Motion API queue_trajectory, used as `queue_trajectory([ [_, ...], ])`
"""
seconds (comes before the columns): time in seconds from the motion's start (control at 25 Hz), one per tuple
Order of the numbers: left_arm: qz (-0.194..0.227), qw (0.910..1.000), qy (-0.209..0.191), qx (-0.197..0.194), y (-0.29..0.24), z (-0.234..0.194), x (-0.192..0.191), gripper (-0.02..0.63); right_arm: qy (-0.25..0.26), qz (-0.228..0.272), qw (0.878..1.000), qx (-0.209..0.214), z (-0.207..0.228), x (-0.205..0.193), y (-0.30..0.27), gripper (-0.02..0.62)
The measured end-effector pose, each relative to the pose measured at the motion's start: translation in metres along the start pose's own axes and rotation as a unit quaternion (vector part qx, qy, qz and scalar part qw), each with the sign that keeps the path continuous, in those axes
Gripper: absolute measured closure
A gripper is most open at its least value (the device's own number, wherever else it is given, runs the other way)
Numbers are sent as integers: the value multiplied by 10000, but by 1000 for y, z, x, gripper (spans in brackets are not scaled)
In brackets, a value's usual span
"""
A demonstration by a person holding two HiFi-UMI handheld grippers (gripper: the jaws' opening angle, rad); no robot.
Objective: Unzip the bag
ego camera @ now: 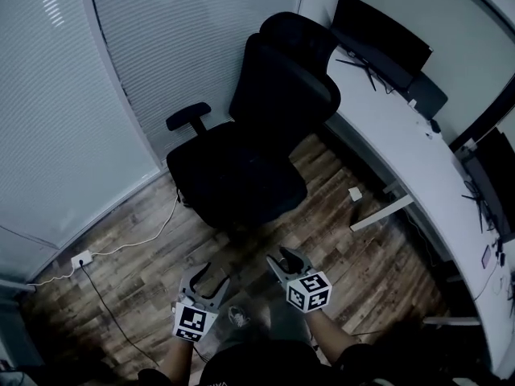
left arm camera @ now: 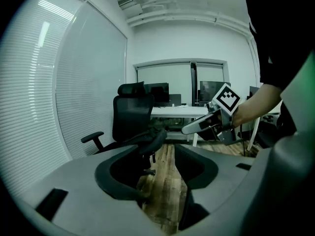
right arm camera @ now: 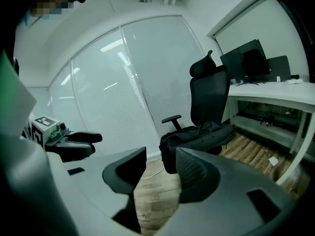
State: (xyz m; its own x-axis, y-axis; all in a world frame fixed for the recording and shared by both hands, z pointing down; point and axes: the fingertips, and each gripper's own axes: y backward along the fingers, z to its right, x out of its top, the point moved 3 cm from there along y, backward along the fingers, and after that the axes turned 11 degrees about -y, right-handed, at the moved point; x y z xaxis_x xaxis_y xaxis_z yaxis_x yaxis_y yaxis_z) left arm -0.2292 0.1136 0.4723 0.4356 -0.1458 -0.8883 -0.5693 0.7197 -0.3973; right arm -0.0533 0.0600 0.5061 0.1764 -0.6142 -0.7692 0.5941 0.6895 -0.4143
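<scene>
A: Item, bag (right arm camera: pixel 199 137)?
B: Black, lying on the office chair (ego camera: pixel 265 119) seat; zip too small to read.
A: Left hand-held gripper (ego camera: pixel 207 278), right hand-held gripper (ego camera: pixel 287 261)?
B: Both with jaws apart, holding nothing, well apart from the bag.
A: Progress?
B: Likely none yet: the approach, the grip on the pull and the unzipping all remain.

Black office chair (ego camera: pixel 286 79) beside white desk (ego camera: pixel 402 139)
</scene>
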Motion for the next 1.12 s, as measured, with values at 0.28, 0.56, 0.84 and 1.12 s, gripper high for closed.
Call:
queue_trajectory([
  [0.28, -42, 9998, -53, 169, -53, -23, -15, 368, 65, -345, 9992, 201, 52, -10, -76, 425],
  [0.56, -54, 9994, -32, 346, -97, -53, -30, 365, 91, -707, 9961, 526, 85, -31, -151, 425],
  [0.84, -13, 9994, -50, 340, -133, -65, -43, 365, 133, -948, 9919, 838, 104, -55, -200, 425],
  [1.12, -136, 9997, -36, 197, -148, -63, -64, 365, -75, -863, 9916, 964, 115, -71, -225, 426],
])
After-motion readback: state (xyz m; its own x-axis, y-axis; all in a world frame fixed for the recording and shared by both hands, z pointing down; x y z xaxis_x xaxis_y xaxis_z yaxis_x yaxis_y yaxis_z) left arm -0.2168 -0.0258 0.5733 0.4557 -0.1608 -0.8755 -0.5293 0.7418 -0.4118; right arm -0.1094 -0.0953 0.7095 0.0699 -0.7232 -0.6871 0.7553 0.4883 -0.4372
